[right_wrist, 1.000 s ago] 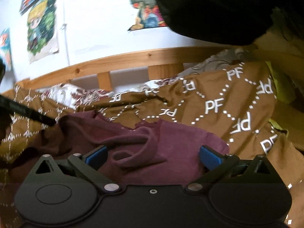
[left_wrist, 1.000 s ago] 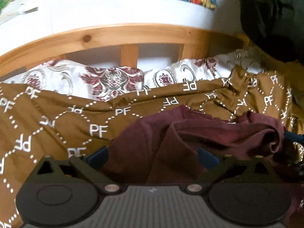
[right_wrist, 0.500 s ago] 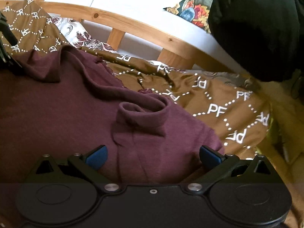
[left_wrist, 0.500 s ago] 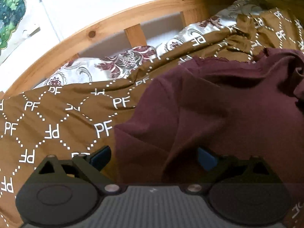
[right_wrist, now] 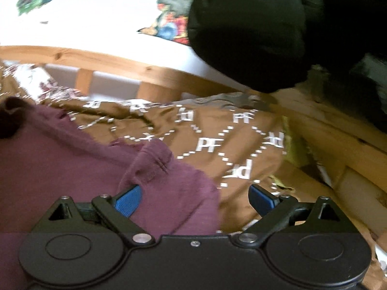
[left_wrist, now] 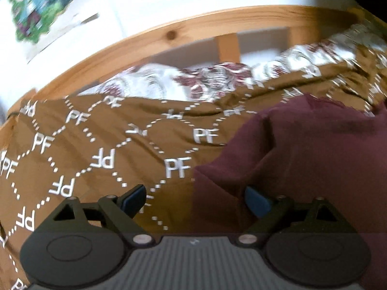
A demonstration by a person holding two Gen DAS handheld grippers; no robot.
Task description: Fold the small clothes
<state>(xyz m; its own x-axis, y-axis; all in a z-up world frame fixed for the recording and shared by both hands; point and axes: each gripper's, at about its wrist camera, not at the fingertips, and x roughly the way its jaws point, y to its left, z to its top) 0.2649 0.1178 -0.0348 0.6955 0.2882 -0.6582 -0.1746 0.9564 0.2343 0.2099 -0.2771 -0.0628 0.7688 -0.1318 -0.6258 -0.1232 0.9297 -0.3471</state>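
Observation:
A maroon garment [left_wrist: 302, 159] lies spread on the brown "PF" patterned bed cover [left_wrist: 96, 145]. In the left wrist view its left edge runs between my open left gripper's [left_wrist: 196, 199] jaws. The left blue pad [left_wrist: 133, 198] is over the cover, the right pad over the cloth. In the right wrist view the garment [right_wrist: 60, 164] fills the lower left, with a bunched fold [right_wrist: 150, 162] just ahead of the left pad. My right gripper [right_wrist: 196, 198] is open, its jaws straddling the garment's right edge. Neither gripper holds anything.
A wooden bed rail [left_wrist: 193, 33] curves along the far side, with a floral pillow [left_wrist: 169, 84] below it. A dark bulky object [right_wrist: 254, 29] hangs at the upper right. Wooden frame parts and yellow-green fabric [right_wrist: 295, 154] lie at the bed's right edge.
The garment went from bunched up to spread flat on the cover. Both grippers have shifted outward, so each now sees a side edge of the garment. Both stay open.

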